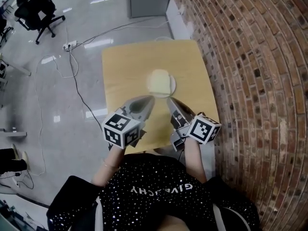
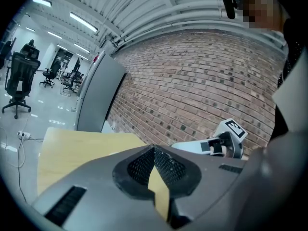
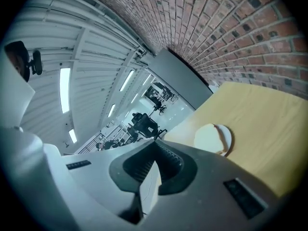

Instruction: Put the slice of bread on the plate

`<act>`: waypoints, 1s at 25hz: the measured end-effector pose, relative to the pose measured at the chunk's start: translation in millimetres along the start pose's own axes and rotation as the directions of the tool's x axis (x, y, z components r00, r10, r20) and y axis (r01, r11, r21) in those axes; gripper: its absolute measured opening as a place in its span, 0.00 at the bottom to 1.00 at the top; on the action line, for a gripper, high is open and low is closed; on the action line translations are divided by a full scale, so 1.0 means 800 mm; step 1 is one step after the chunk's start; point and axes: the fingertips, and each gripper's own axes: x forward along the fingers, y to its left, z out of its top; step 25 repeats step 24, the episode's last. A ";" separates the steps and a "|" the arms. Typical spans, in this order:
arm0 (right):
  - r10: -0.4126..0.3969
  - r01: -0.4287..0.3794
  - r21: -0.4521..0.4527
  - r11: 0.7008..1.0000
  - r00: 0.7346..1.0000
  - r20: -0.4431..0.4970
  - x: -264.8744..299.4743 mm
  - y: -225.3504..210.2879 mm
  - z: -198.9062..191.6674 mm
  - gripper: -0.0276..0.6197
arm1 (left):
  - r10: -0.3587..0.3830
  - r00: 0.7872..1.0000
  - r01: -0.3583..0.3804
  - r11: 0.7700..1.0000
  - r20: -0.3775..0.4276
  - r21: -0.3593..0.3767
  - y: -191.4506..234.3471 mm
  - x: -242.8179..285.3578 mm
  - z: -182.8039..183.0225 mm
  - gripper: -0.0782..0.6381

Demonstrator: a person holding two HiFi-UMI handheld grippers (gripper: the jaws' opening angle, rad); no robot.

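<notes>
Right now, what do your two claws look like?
Both the left claw and right claw are grey and pointed, with black ridged pads. Each carries a white cube with black square patterns. The top is black with white speckles.

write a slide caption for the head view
Bread lies on the plate; left hand-held gripper and right hand-held gripper hover shut and empty nearby.

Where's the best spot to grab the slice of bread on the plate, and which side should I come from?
Take the slice of bread by its thin edge on the side away from the brick wall, where it seems to reach the rim of the plate. It lies flat, so probably come in low from that side with the left gripper, one jaw under, one over.
</notes>
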 end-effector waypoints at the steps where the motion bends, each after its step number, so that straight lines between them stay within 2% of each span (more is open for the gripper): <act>1: -0.002 0.002 -0.011 1.000 1.000 -0.005 0.000 0.002 0.000 0.06 | 0.004 1.000 -0.004 1.000 0.001 0.000 0.000 -0.001 0.000 0.12; 5: -0.006 0.006 -0.040 0.999 1.000 -0.012 -0.001 0.007 -0.001 0.06 | 0.015 1.000 -0.015 1.000 0.000 0.001 0.001 -0.005 -0.004 0.12; 25: -0.040 0.040 -0.007 0.999 0.998 -0.042 -0.025 -0.012 -0.014 0.06 | 0.039 0.999 -0.040 0.998 -0.012 -0.038 0.002 -0.003 -0.021 0.12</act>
